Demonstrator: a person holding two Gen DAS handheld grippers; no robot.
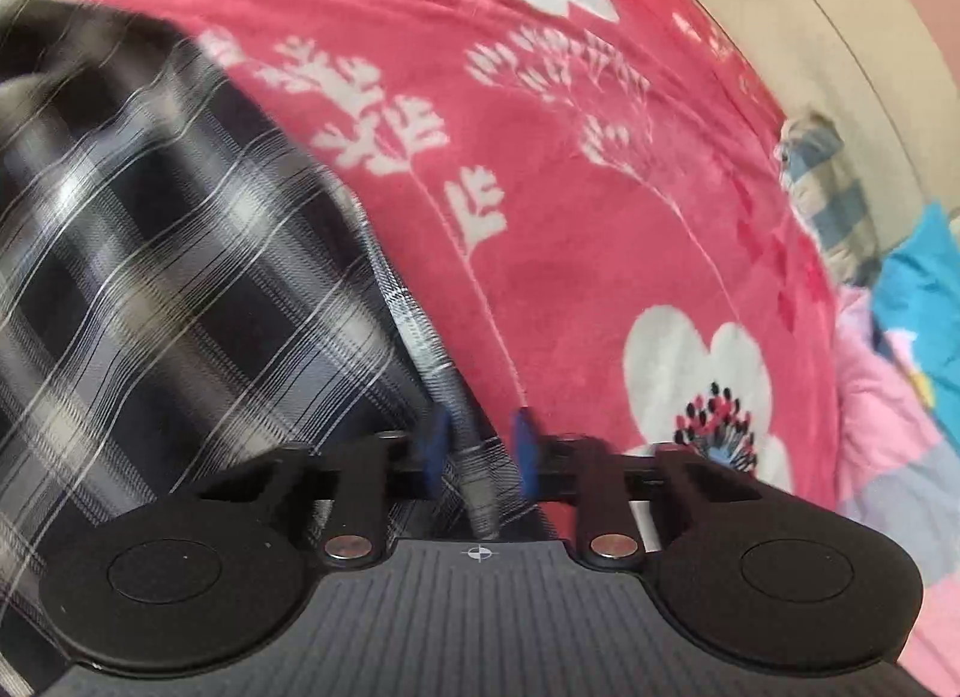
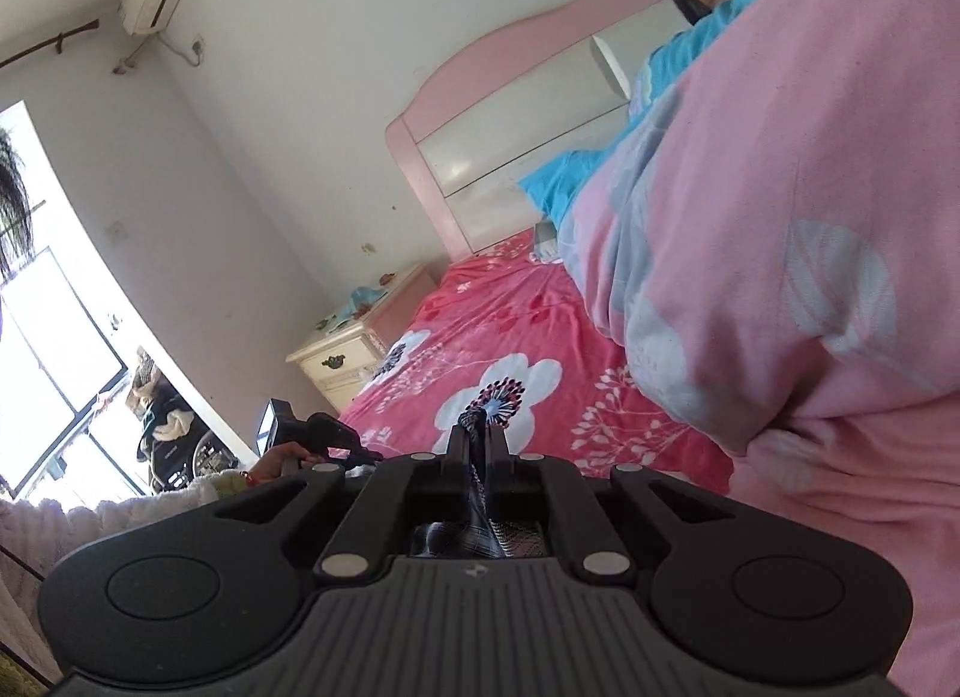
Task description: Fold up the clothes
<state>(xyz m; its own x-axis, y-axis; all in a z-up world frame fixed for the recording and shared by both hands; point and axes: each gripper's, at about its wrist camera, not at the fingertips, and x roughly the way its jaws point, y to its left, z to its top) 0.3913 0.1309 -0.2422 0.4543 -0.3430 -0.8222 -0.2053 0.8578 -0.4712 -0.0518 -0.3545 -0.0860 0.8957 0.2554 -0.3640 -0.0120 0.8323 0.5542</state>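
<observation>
My left gripper [image 1: 478, 454] has its blue pads [image 1: 433, 445] standing a little apart with a strip of the plaid shirt [image 1: 150, 277] running between them; through the blur I cannot tell whether they clamp it. The shirt spreads from the fingers toward 10 o'clock, filling the left of that view over the red flowered blanket [image 1: 570, 187].

My right gripper [image 2: 478, 433] is clenched on a bunched edge of the same shirt [image 2: 480, 517], the cloth passing between the black fingers at 12 o'clock. Beyond it lies the blanket [image 2: 510, 337], with a pink quilt [image 2: 810, 277] at 2 o'clock and a nightstand [image 2: 342, 361] at 10 o'clock.
</observation>
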